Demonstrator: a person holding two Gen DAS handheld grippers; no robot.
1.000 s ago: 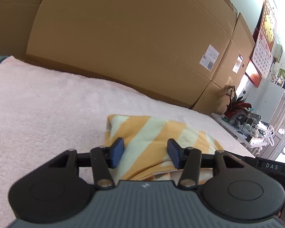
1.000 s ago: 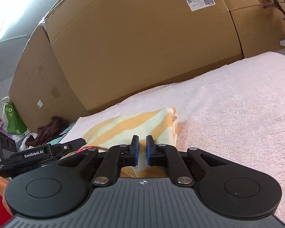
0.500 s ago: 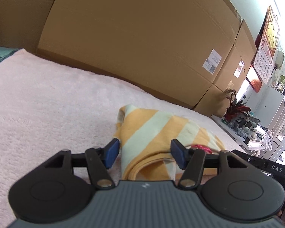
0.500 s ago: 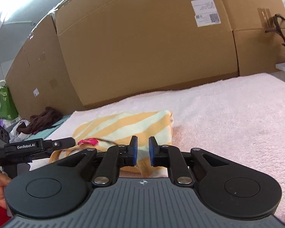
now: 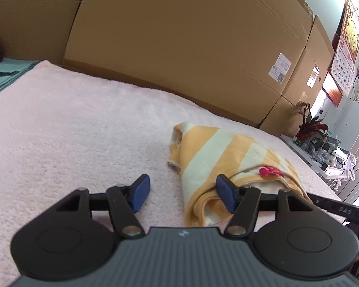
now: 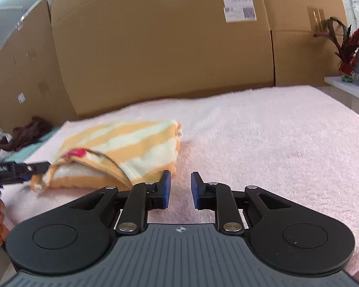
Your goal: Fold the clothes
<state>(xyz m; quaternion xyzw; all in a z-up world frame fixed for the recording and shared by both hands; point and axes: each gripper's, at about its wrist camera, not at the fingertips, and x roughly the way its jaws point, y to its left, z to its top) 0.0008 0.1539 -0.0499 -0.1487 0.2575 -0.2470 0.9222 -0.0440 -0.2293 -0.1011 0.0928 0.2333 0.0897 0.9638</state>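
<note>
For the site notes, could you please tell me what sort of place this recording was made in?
Probably a makeshift indoor workroom, not a proper laundry: large cardboard boxes stand behind a table spread with a pink towel, a wall calendar hangs at the right, and a folded striped garment lies on the towel.

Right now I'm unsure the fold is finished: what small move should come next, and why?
Probably draw both grippers back. The striped garment lies folded on the pink towel, and neither gripper holds it: the left gripper has been opening, with only the garment's edge between its fingers; the right gripper, also opening, stands beside it with nothing between.
</note>
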